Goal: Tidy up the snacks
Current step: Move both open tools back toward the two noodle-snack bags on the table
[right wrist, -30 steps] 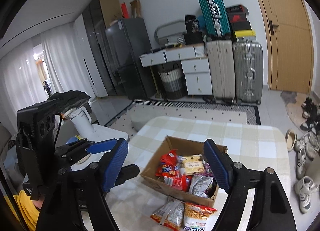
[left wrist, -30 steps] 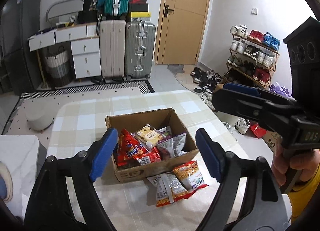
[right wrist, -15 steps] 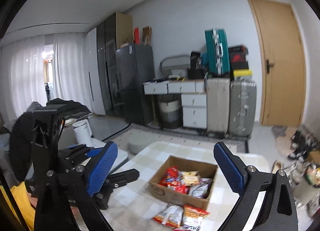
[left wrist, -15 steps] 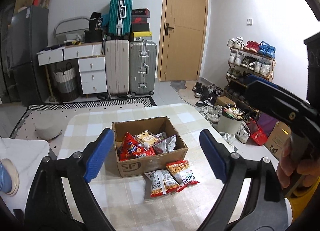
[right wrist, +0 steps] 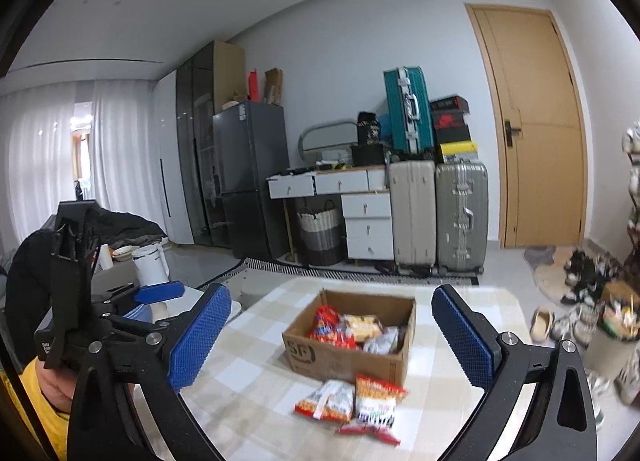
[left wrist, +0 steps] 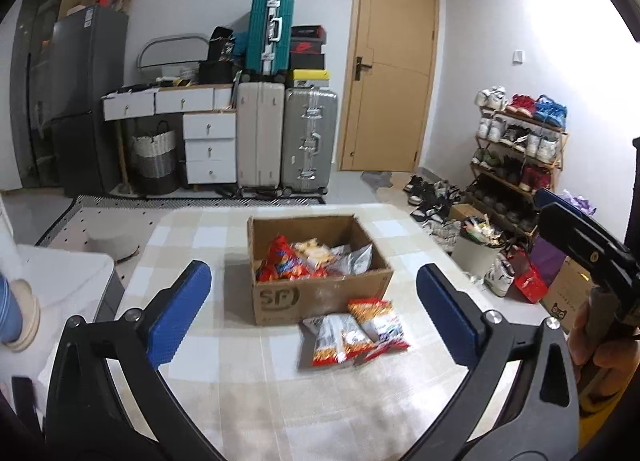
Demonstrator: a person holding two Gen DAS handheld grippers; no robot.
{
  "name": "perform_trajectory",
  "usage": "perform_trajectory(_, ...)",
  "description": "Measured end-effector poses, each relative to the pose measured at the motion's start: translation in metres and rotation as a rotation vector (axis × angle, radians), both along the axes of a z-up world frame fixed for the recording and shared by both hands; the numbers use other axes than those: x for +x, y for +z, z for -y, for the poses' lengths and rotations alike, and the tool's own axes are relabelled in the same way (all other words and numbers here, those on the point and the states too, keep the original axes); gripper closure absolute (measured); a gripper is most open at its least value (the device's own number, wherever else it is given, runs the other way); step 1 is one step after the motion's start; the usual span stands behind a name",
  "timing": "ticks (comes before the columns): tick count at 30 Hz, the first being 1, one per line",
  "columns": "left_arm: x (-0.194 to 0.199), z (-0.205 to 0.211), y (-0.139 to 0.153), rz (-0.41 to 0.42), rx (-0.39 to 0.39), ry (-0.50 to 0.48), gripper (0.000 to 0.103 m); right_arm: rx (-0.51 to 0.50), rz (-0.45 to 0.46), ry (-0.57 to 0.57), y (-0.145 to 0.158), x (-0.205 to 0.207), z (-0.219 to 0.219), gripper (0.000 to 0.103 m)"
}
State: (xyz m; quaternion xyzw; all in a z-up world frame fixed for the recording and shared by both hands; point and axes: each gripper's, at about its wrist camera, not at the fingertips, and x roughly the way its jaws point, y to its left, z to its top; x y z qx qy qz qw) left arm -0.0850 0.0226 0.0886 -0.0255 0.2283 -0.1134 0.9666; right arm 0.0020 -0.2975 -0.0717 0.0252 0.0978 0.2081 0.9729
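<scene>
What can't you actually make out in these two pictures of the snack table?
- Print on the loose snack packets: motion-blurred in both wrist views.
- Snacks deep in the brown cardboard box: left wrist view, hidden by its front wall and the upper packets.
- Near edge of the checked tablecloth: right wrist view, covered by the right hand-held gripper.
- Shoes on the wooden rack: too small.

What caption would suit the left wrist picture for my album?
Open left gripper, jaws opening, nothing between them, faces a cardboard box of snacks and snack packets on a checked table.
</scene>
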Motion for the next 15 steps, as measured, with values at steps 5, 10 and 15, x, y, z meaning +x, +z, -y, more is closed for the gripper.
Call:
perform_trajectory(5,0.015,0.004,-0.051,-0.096,0.015,0.008,0.0,0.041,-0.084,-0.029,-0.038,0.015,0.013,0.001)
perform_trajectory(10,0.038,0.014,-0.096,-0.175,0.025,0.01,0.0,0.053,-0.159,-0.046,-0.068,0.034,0.015,0.001)
perform_trajectory(15,0.064,0.025,-0.13,-0.225,0.045,0.009,0.0,0.07,-0.226,-0.061,-0.095,0.056,0.02,0.001)
